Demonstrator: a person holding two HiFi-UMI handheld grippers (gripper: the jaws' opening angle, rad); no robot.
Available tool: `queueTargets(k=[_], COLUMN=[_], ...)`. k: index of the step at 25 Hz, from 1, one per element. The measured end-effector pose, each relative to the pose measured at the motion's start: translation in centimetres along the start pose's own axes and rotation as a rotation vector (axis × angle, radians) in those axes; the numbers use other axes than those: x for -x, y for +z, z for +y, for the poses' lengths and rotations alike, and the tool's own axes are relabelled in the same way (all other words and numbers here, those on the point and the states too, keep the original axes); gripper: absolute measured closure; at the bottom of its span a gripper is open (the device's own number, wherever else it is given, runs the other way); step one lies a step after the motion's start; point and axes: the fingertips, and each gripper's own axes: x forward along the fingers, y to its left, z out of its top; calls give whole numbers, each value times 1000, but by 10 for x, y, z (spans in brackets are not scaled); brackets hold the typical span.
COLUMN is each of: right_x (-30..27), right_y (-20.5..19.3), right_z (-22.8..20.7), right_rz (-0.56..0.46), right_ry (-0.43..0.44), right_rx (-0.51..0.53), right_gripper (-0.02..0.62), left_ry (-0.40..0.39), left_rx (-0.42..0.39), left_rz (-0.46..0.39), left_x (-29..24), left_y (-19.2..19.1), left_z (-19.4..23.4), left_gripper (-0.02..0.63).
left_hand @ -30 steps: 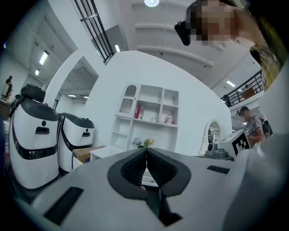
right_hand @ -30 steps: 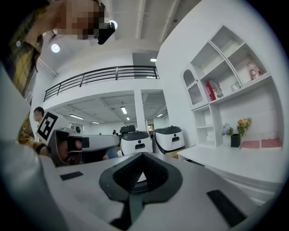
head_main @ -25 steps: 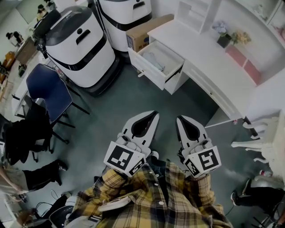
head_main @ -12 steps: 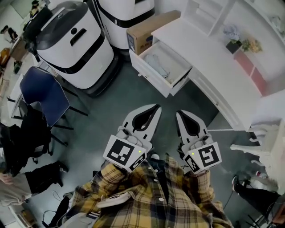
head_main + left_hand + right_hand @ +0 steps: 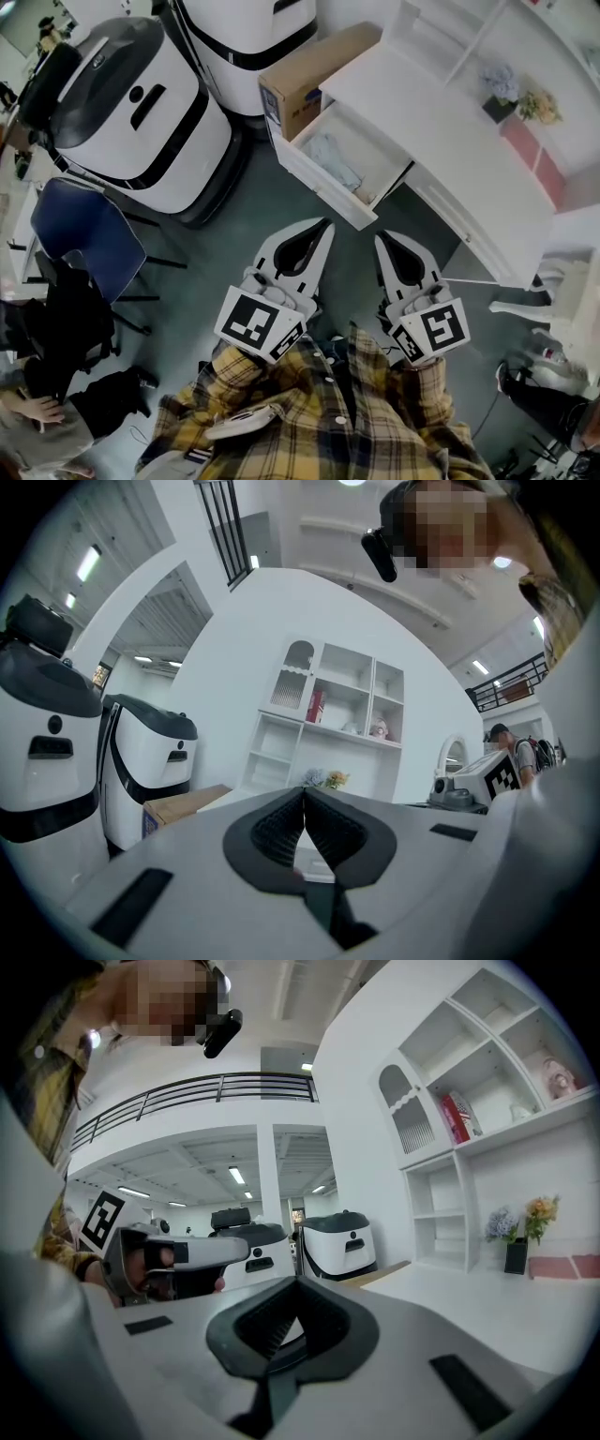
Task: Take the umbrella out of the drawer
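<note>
An open white drawer (image 5: 314,185) sticks out of the white desk (image 5: 450,150) in the head view. Inside it lies a pale grey-blue folded bundle, apparently the umbrella (image 5: 331,159). My left gripper (image 5: 326,223) points at the drawer's front, a short way below it, with its jaws shut and nothing between them. Beside it on the right, my right gripper (image 5: 381,237) is also shut and empty. In the left gripper view the left gripper (image 5: 303,790) has its tips together. The right gripper view shows the right gripper (image 5: 297,1282) shut too, and the umbrella is hidden in both.
A cardboard box (image 5: 314,67) stands left of the desk. Two large white-and-black machines (image 5: 136,112) (image 5: 246,42) stand further left, with a blue chair (image 5: 80,230) below them. A flower pot (image 5: 502,94) is on the desk. A white chair (image 5: 567,300) is at right.
Both grippers, still shut and side by side, have come closer to the open drawer. The drawer and desk now sit nearer to their tips.
</note>
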Motion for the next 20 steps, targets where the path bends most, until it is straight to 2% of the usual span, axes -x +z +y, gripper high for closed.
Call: queueTargets(k=[11, 20], right_x=[-39, -59], right_y=[-2, -7], right_z=[-3, -10], right_rz=[30, 50], right_ry=[-68, -68], right_rx=[-6, 5], right_gripper=[578, 578], left_ry=[-15, -6], left_rx=[24, 40], left_rz=[10, -3], left_x=[2, -4], left_y=[4, 1], left_z=[51, 71], left_gripper=[583, 583])
